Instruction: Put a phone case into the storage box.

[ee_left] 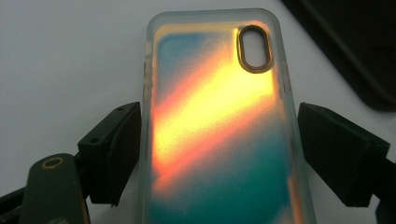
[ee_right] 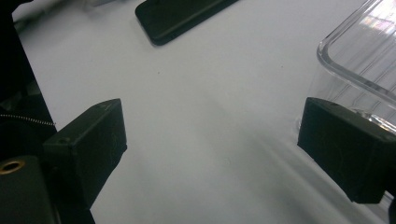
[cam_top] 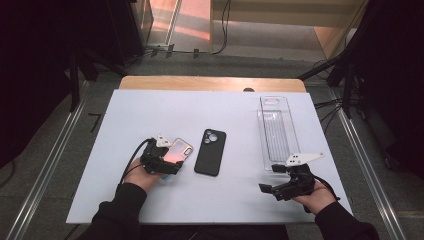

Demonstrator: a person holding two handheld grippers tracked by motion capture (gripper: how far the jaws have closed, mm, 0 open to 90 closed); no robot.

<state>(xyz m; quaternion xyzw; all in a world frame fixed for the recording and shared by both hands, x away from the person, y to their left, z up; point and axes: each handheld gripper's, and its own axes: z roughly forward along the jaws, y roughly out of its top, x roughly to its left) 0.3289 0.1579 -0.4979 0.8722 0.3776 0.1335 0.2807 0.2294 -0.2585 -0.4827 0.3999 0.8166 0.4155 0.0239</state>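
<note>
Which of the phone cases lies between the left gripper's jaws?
The iridescent case, orange-and-teal, between the left gripper jaws; the black case lies beside it.

Glossy iridescent plastic phone case (ee_left: 219, 135), matt black phone case (cam_top: 210, 151), clear ribbed plastic tray (cam_top: 276, 131), smooth white tabletop (cam_top: 150, 110)

High view looks down over the whole tabletop (cam_top: 150, 200); both gripper views sit close, sharing the black case (cam_top: 210, 151).

The right gripper (ee_right: 210, 140) holds its two black jaws wide apart over bare white table (ee_right: 210, 93), with nothing between them. A clear plastic tray (ee_right: 364, 56) sits just past the right-hand jaw, and a black phone case (ee_right: 182, 18) lies farther ahead, toward the left.
</note>
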